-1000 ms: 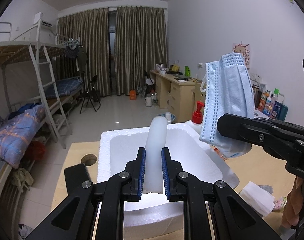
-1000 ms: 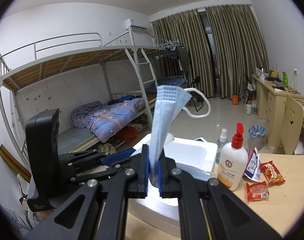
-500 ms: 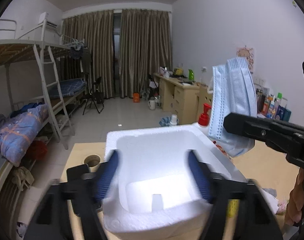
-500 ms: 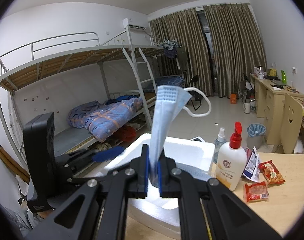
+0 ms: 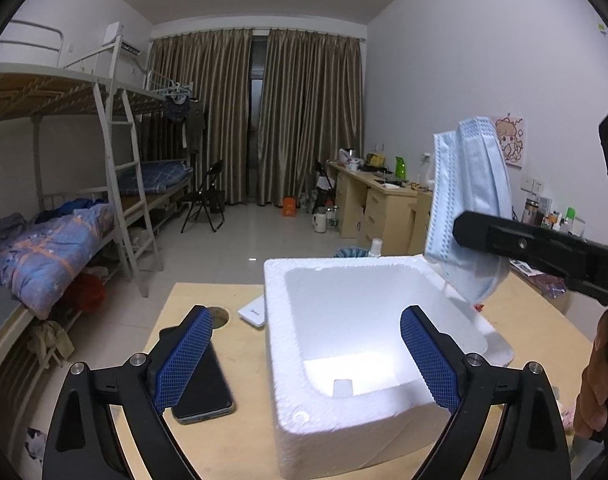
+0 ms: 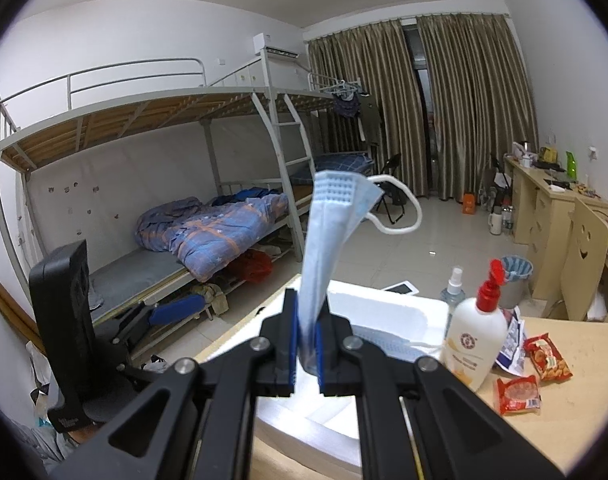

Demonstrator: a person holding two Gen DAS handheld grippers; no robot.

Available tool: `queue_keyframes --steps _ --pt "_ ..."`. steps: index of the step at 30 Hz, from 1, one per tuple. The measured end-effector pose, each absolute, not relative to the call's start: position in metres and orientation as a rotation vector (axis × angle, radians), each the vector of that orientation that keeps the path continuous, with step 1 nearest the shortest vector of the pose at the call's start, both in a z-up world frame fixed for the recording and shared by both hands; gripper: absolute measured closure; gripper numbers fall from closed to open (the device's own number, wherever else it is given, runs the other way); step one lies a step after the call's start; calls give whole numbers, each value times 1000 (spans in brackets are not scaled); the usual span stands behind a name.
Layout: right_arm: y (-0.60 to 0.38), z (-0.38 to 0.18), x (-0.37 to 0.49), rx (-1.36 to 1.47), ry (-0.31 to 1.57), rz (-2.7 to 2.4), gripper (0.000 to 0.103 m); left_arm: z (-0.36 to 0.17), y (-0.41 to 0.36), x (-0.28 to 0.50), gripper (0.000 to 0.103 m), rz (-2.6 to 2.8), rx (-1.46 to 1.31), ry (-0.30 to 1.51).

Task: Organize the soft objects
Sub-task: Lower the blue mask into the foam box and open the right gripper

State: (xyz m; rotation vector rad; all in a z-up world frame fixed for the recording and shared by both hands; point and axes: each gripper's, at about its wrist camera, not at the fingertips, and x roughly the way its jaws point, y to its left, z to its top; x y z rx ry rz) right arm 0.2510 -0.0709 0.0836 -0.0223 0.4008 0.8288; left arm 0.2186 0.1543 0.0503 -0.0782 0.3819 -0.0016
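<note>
A white foam box [image 5: 344, 320] stands open on the wooden table [image 5: 240, 364]. A small white piece [image 5: 343, 388] lies on its floor. My left gripper [image 5: 306, 360] is open and empty, its blue pads [image 5: 184, 354] spread wide over the box's near side. My right gripper [image 6: 306, 340] is shut on a folded light blue face mask [image 6: 328, 236] and holds it upright above the box's right rim; the mask also shows in the left wrist view [image 5: 468, 204]. Another mask [image 6: 380, 342] lies in the box.
A black phone [image 5: 202, 388] and a white card [image 5: 254, 314] lie left of the box. A lotion pump bottle [image 6: 478, 336], a spray bottle [image 6: 454, 292] and red snack packets [image 6: 518, 394] stand right of it. Bunk beds [image 6: 208, 236] stand beyond the table.
My left gripper opened and let go of a white soft piece, which dropped into the box. The right gripper kept the mask and stayed about where it was.
</note>
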Motion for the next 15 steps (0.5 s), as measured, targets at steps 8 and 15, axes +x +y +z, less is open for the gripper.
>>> queue_keyframes --steps 8,15 --pt "-58 81 259 -32 409 860 93 47 163 211 7 -6 -99 366" --pt "-56 75 271 -13 445 907 93 42 161 213 7 -4 -94 370"
